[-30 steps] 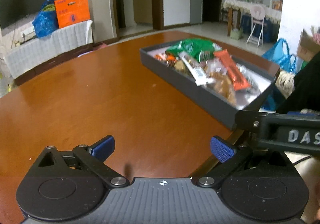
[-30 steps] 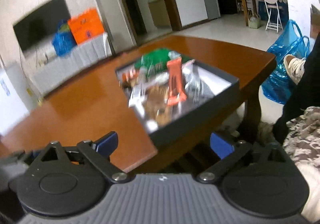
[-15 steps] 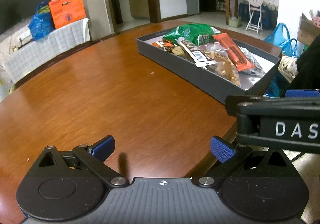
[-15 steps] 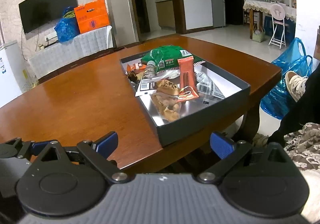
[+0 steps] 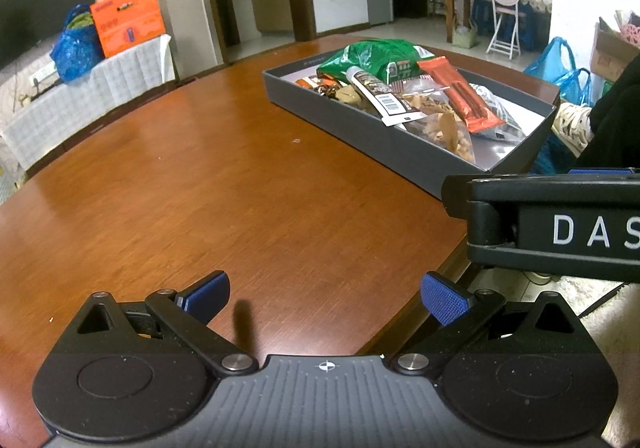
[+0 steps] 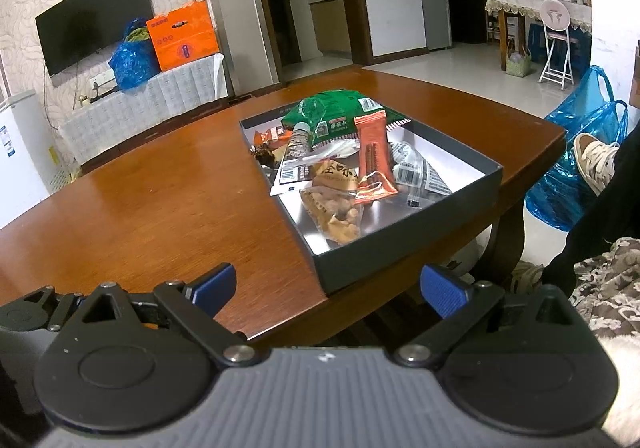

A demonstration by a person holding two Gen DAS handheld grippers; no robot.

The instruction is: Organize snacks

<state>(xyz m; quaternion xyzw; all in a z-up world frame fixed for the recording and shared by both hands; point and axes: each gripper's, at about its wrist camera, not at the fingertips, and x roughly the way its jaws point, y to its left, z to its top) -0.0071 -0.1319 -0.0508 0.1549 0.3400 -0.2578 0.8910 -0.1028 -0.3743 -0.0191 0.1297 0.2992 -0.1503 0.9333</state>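
Left wrist view: left claw [image 5: 324,298] and right claw [image 6: 328,290] spread wide, empty, short of the snack box [image 6: 404,248].

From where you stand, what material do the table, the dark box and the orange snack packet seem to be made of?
Table: likely wood or veneer with a glossy varnish; grain lines and reflections show.
Dark box: probably matte grey cardboard; thin straight walls, dull outside, paler shiny lining inside.
Orange snack packet: seemingly plastic film; wrinkled, glossy, with a clear window at its near end.

mixed snack packets [image 6: 340,159] lie piled in an open grey box [image 6: 404,248] at the table's corner.
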